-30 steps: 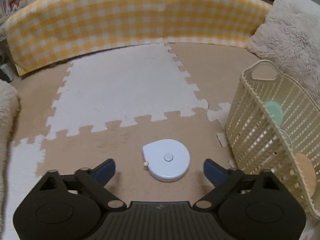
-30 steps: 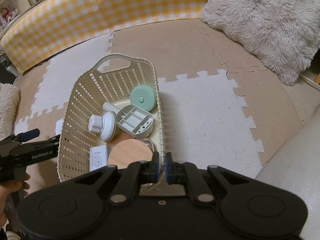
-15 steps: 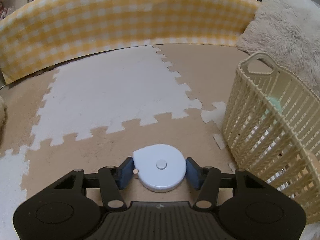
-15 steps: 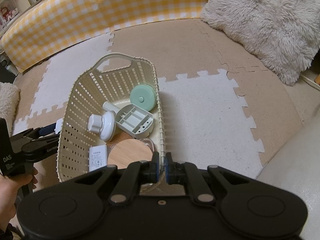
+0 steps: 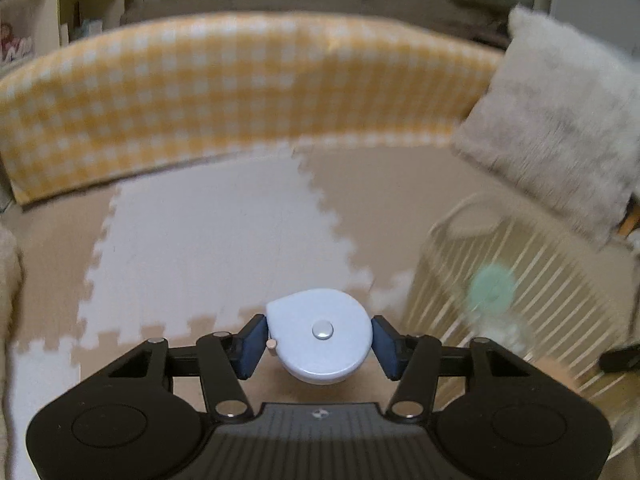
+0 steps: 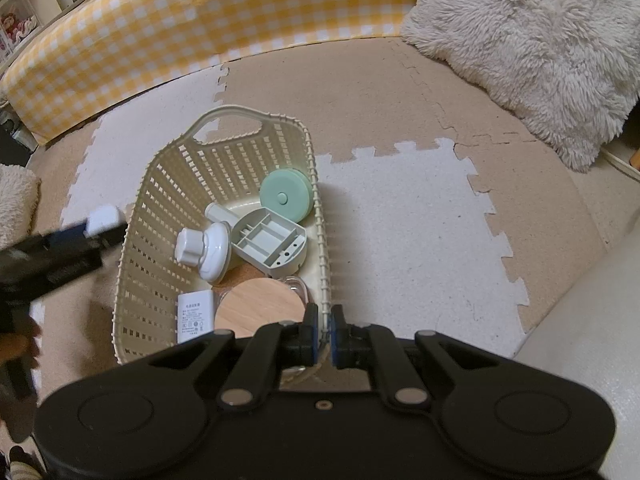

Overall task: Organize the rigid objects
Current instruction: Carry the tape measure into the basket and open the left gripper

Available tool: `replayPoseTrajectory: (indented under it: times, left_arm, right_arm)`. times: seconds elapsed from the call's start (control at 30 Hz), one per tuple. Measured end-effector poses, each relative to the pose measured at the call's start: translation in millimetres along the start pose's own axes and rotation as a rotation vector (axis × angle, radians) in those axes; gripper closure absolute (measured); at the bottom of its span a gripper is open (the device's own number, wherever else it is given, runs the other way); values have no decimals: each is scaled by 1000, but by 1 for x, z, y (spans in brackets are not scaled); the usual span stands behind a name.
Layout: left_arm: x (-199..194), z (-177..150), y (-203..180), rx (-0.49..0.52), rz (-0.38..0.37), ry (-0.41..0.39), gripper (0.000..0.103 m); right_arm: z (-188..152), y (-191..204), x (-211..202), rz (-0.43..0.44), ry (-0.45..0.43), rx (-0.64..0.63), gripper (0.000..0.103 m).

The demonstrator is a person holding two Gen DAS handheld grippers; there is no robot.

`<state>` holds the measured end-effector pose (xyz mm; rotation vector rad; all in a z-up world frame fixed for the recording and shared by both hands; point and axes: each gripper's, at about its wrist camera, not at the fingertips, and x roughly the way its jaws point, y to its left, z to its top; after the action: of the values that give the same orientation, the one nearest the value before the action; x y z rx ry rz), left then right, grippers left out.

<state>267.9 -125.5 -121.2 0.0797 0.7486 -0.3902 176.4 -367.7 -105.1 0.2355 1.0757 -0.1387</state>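
Note:
A white round tape measure (image 5: 320, 332) with a centre button sits between the blue pads of my left gripper (image 5: 318, 340), which is shut on it and holds it above the floor mats. In the right wrist view the tape measure (image 6: 105, 218) hangs just outside the left wall of the cream slatted basket (image 6: 160, 208). My right gripper (image 6: 324, 332) is shut on the basket's near rim. Inside lie a mint disc (image 6: 285, 196), a grey-green tray (image 6: 272, 244), a white knob piece (image 6: 204, 252), a wooden lid (image 6: 260, 308) and a white adapter (image 6: 196, 316).
Beige and white puzzle mats (image 6: 420, 220) cover the floor. A yellow checked bumper (image 5: 240, 92) curves along the back. A fluffy cream cushion (image 6: 528, 48) lies at the right rear. A person's hand (image 6: 16, 340) holds the left gripper at the far left.
The left gripper went from wide open around the tape measure on the mat to shut on it, then rose with it and tilted up. The right gripper and the basket stayed still.

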Motion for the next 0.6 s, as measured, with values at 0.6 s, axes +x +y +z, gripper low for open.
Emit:
replayPoseTrajectory:
  times: [0.6]
  left_arm:
    - [-10,37,-90,119,-259,12,46]
  right_arm:
    - [-1,1,0,-4,-1,-7,97]
